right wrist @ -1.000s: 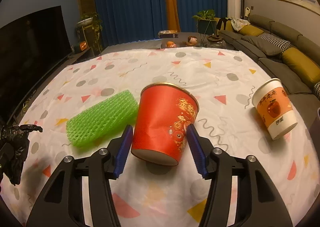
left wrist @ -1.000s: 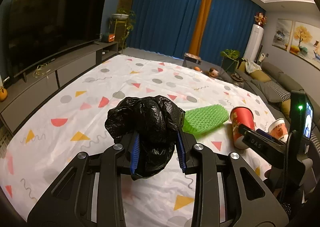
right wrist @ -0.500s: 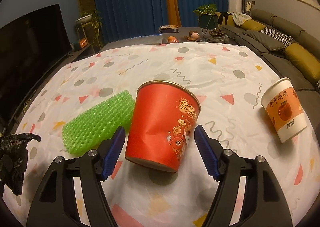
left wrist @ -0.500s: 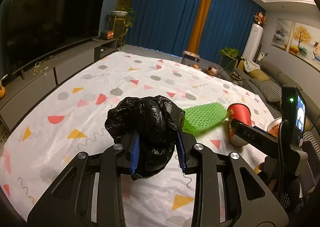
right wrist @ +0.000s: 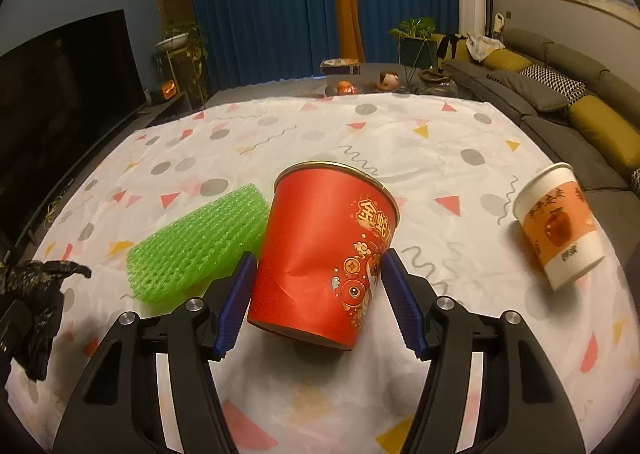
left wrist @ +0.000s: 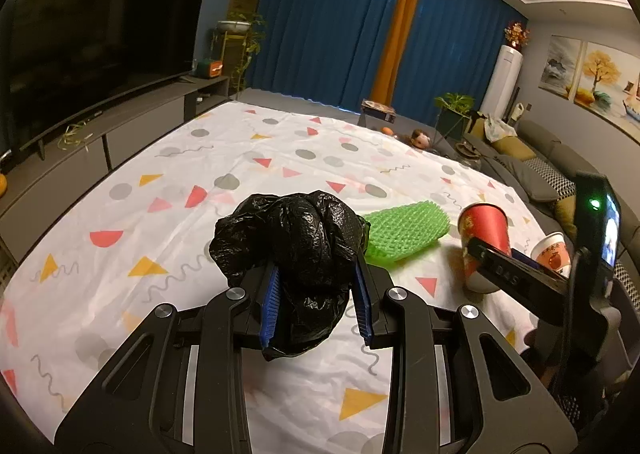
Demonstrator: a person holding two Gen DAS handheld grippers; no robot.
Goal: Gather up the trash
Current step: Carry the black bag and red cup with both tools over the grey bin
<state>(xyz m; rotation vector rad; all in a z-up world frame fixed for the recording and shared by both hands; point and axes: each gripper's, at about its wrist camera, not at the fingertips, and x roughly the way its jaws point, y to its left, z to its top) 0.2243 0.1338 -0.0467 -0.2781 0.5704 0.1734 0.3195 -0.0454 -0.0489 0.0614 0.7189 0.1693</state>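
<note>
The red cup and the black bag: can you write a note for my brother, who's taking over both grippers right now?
Left gripper: shut on the crumpled black bag, held above the cloth.
Right gripper: open, its pads either side of the red cup; the cup leans and shows a dent, not gripped yet.
Lying loose on the cloth: green foam net just left of the red cup, white-and-orange cup on its side to the right.
Done: bag in hand, not opened up.
Left: grip the red cup, then get both cups and the net into the bag.
</note>
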